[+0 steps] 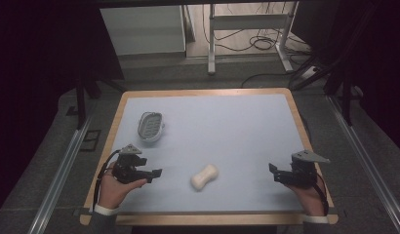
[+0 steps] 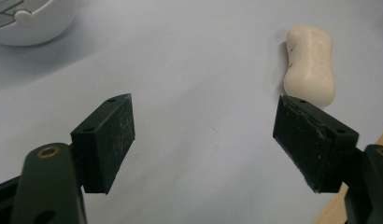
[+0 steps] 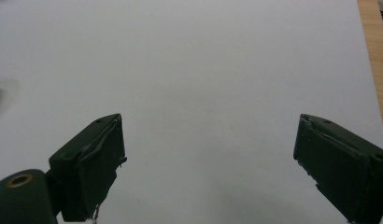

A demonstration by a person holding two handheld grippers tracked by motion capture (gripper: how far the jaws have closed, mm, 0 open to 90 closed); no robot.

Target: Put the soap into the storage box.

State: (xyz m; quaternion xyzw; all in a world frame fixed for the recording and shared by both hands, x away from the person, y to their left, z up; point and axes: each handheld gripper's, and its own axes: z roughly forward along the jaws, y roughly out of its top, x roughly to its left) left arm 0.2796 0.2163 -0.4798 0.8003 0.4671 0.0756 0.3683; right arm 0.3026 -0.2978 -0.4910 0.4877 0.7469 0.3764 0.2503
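Note:
A cream, waisted bar of soap (image 1: pixel 204 177) lies on the pale blue mat near the table's front middle. A white oval soap dish (image 1: pixel 151 126) with a ridged grey insert sits at the left, farther back. My left gripper (image 1: pixel 156 175) hovers low just left of the soap, open and empty; in the left gripper view the soap (image 2: pixel 310 65) lies beyond the right jaw and the dish (image 2: pixel 28 21) at the top left corner. At the front right, my right gripper (image 1: pixel 273 173) is open with bare mat between its jaws (image 3: pixel 208 144).
The blue mat (image 1: pixel 227 131) covers a wooden table whose rim (image 1: pixel 208 219) shows along the front and sides. Metal rails run on both sides of the table. Behind it stand a white cabinet and a metal frame with cables on the floor.

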